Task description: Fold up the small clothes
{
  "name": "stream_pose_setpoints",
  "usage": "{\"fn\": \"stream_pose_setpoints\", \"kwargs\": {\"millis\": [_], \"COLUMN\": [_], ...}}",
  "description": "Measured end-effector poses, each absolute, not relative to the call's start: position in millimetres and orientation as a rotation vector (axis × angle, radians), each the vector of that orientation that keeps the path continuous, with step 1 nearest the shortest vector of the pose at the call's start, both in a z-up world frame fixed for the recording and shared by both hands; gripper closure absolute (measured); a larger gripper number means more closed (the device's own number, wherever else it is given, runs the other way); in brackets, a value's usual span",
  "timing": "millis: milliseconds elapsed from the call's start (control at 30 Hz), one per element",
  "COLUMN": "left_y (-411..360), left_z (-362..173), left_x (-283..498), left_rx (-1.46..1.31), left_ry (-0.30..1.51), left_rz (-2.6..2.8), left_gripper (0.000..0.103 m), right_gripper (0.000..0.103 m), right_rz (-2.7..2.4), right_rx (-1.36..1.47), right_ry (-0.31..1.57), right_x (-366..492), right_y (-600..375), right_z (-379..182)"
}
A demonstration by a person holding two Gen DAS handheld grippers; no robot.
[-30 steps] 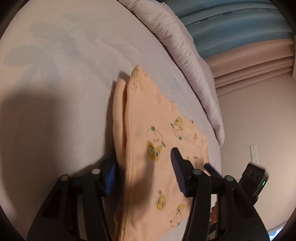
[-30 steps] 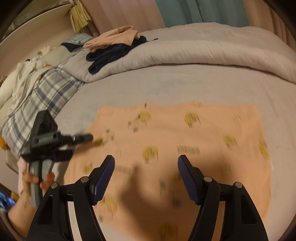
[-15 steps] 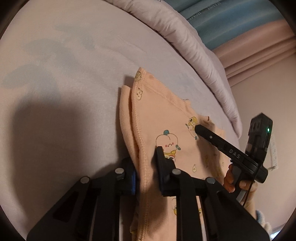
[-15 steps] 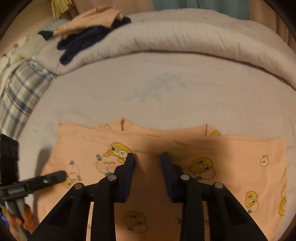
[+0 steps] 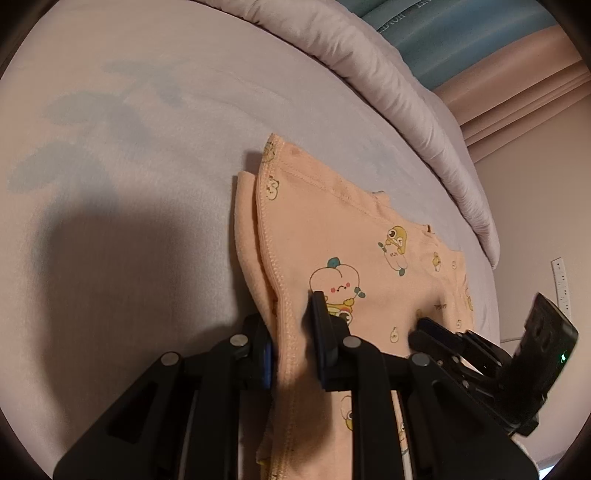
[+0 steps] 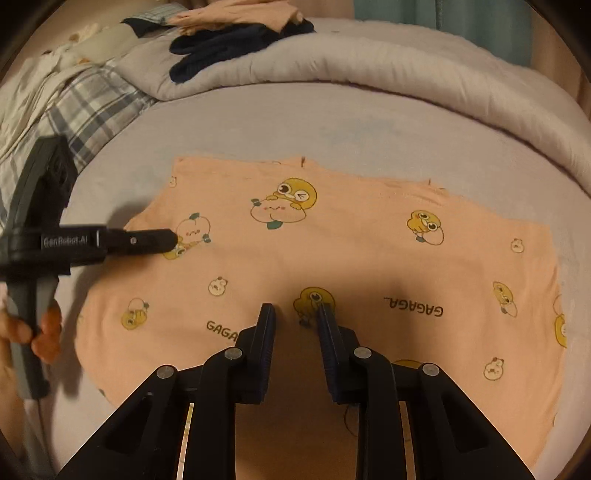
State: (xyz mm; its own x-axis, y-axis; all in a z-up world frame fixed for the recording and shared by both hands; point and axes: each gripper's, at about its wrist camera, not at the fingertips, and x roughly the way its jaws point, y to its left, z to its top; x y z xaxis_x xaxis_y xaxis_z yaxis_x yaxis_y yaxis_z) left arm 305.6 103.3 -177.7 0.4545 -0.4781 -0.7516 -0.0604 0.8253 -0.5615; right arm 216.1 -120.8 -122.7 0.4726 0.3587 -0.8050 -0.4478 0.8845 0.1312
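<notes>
Left wrist view: peach garment (image 5: 354, 258) runs off the lower edge; its near end is hidden behind the left tongs (image 5: 291, 343). The hemmed edge passes between the jaws, contact point not visible. Right tongs (image 5: 421, 328) partly covered by own housing; tip gap unreadable.

Right wrist view: garment's near hem hidden beneath right tongs (image 6: 295, 321). Hand (image 6: 22, 332) cut by left edge. Clothes pile (image 6: 236, 33) cropped at top, items indistinct.
</notes>
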Motion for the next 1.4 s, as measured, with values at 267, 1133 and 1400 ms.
{"fn": "stream_pose_setpoints", "kwargs": {"millis": [267, 1133, 1400], "left_y": [100.1, -51.5, -101.1], "left_z": [-176.4, -91.4, -145.9], "left_x": [306.5, 305.7, 311.8], "left_rx": [-0.548, -0.368, -0.394], "left_ry": [1.092, 1.043, 1.234], "left_rz": [-0.258, -0.405, -0.511], "left_gripper": [0.085, 0.094, 0.090], "right_gripper": [0.076, 0.052, 0.037], "right_rz": [0.551, 0.669, 0.703], "right_rx": [-0.094, 0.953, 1.113], "right_ry": [0.898, 0.906, 0.990], "right_x": [153.3, 227.7, 251.0], "right_y": [-129.5, -258.9, -256.2], "right_z": [-109.4, -144.8, -156.4]}}
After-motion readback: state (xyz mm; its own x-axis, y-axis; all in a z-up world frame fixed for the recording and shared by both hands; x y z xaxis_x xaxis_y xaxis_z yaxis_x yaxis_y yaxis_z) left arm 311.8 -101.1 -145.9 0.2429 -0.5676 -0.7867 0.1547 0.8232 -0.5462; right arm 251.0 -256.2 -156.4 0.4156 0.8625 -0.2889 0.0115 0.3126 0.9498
